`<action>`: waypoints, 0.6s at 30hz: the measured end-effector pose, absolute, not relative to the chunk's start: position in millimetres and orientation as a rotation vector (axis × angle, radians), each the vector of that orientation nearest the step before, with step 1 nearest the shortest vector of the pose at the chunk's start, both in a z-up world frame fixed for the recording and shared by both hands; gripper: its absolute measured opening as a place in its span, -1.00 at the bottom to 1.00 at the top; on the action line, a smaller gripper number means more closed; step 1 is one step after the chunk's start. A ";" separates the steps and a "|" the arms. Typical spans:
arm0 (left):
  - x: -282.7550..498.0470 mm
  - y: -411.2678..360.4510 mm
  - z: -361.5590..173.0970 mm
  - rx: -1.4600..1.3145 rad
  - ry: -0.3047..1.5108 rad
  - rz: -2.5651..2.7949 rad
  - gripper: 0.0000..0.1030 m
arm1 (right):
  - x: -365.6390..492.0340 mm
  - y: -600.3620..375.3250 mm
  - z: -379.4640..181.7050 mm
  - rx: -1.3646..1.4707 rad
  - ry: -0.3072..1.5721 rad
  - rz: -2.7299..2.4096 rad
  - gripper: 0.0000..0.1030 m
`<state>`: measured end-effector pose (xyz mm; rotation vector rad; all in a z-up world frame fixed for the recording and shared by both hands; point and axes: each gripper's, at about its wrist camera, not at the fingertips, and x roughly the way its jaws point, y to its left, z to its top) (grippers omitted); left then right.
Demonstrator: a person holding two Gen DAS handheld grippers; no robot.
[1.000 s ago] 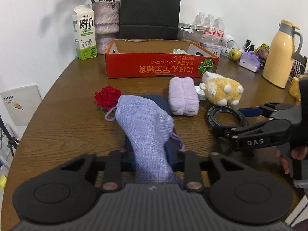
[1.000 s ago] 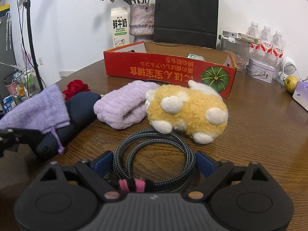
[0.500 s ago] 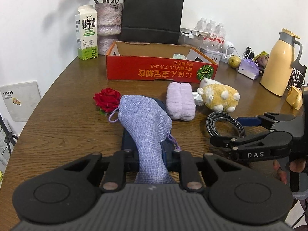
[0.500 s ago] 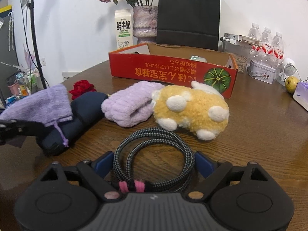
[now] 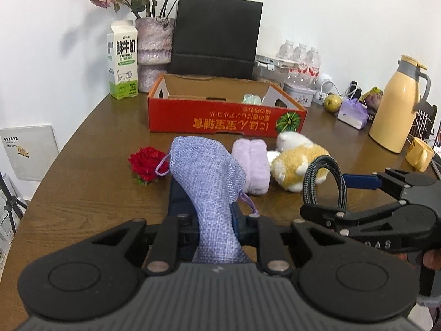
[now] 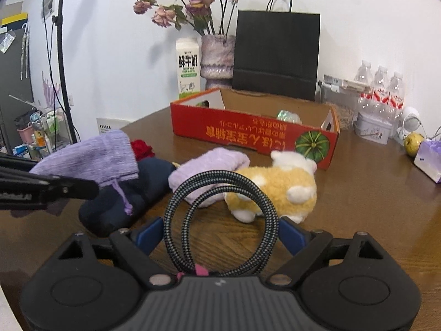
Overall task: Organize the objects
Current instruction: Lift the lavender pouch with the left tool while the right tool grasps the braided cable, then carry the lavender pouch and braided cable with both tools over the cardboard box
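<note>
My left gripper (image 5: pixel 215 216) is shut on a lilac woven drawstring pouch (image 5: pixel 206 171), which rises from between its fingers over a dark navy bundle (image 6: pixel 115 207) on the table. My right gripper (image 6: pixel 220 229) grips a coiled black-and-white braided cable (image 6: pixel 176 201) between its blue pads (image 6: pixel 148 231), and the coil is tipped up off the wood. In the left wrist view, the right gripper (image 5: pixel 330 195) and the cable (image 5: pixel 308 182) are at the right. A lilac towel roll (image 5: pixel 252 162), a yellow-and-white plush toy (image 5: pixel 292 162) and a red rose (image 5: pixel 146 162) lie in front of the red cardboard box (image 5: pixel 220 121).
Behind the box stand a milk carton (image 5: pixel 122 60), a vase of dried flowers (image 5: pixel 154 52) and a black paper bag (image 5: pixel 215 33). At the right are water bottles (image 5: pixel 300 55), a yellow thermos jug (image 5: pixel 397 104), a yellow cup (image 5: pixel 419 154) and a pear (image 5: pixel 332 102).
The right gripper has risen with the cable coil, which now stands tipped up instead of lying flat. The left jaws pinched tighter on the pouch.
</note>
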<state>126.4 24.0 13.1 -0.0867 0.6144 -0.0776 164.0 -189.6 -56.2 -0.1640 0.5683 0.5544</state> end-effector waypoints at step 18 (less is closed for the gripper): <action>195.5 6.3 44.8 -0.129 0.546 -0.063 -0.65 | 193.6 -190.3 -15.1 -0.089 0.452 0.534 0.73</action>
